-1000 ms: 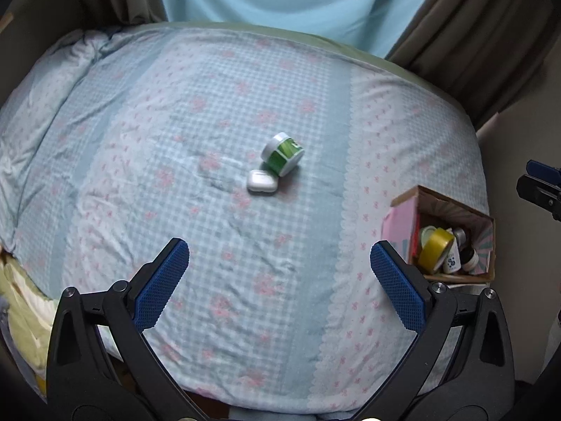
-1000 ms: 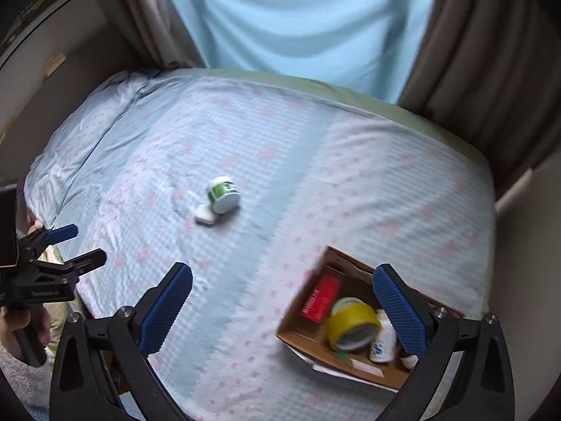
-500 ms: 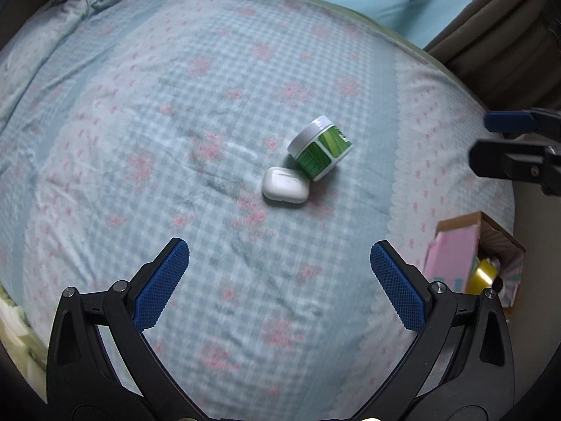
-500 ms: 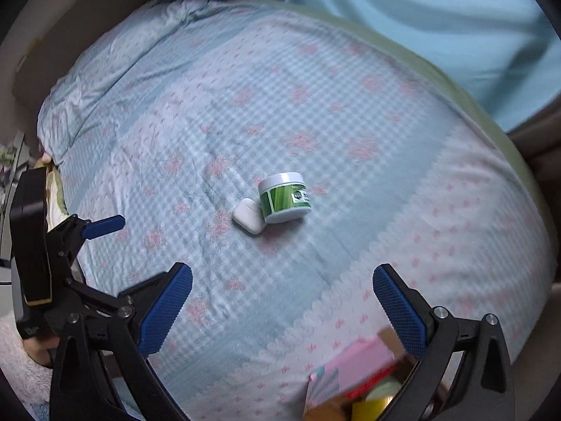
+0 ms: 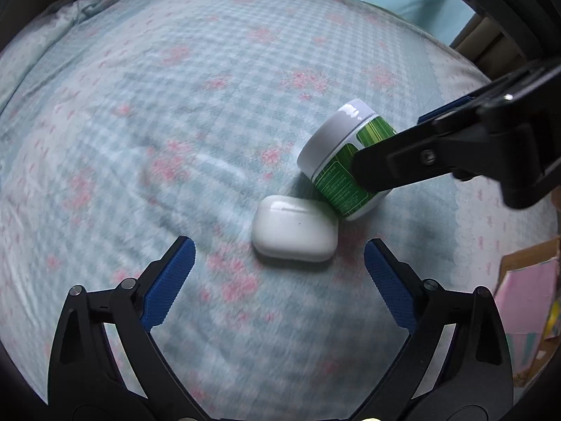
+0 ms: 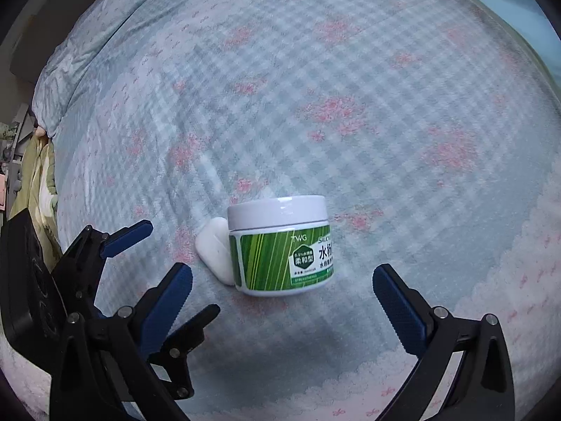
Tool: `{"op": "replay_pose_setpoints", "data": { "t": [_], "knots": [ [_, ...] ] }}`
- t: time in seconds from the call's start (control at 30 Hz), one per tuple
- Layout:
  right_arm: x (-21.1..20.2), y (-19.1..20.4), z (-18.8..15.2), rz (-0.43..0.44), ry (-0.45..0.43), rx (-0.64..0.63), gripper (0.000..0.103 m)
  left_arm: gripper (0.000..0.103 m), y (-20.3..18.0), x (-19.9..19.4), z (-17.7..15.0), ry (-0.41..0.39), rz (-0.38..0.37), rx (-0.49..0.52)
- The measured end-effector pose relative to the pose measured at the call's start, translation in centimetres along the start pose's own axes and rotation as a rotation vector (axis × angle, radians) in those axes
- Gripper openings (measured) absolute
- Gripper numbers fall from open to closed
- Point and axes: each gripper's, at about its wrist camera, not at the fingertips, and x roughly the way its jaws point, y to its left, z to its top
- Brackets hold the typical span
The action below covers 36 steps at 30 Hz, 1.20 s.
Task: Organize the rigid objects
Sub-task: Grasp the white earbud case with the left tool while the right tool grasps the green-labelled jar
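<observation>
Case (image 5: 294,229) white, flat on bed (image 5: 175,112), touching jar (image 6: 278,245); both mid-bed. We read step as approach: two tools descending for paired pickup, nothing gripped yet.

Left tool (image 5: 278,273): jaws closing, case just ahead of tips, pads not on it. Right tool (image 6: 280,301): jaws wide, jar ahead between them, untouched.

Next, we judge: drop pads astride each item, close, keep tools from colliding.

Left view alone shows box (image 5: 526,312) at right edge. Right view alone shows jar label front; case half hidden behind jar.
</observation>
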Motion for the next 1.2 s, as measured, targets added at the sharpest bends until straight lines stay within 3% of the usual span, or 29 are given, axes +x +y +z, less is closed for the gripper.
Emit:
{"op": "replay_pose_setpoints", "data": {
  "t": [0.23,0.57,0.83,1.2],
  "knots": [
    [2.5,-0.6,0.6,0.056,0.018,-0.029,0.093,0.079,-0.9,2.1,-0.2,-0.026,0.004,0.02],
    [3.8,-0.5,1.1,0.063,0.039,-0.029,0.067,0.076,-1.5,3.1,-0.1,-0.042,0.011,0.04],
    [3.8,-0.8,1.1,0.075,0.022,-0.001,0.067,0.058,-2.2,3.2,-0.4,-0.058,0.019,0.074],
    [3.4,-1.0,0.9,0.08,0.011,0.024,0.067,0.057,-1.6,2.9,-0.6,-0.064,-0.003,0.061]
  ]
}}
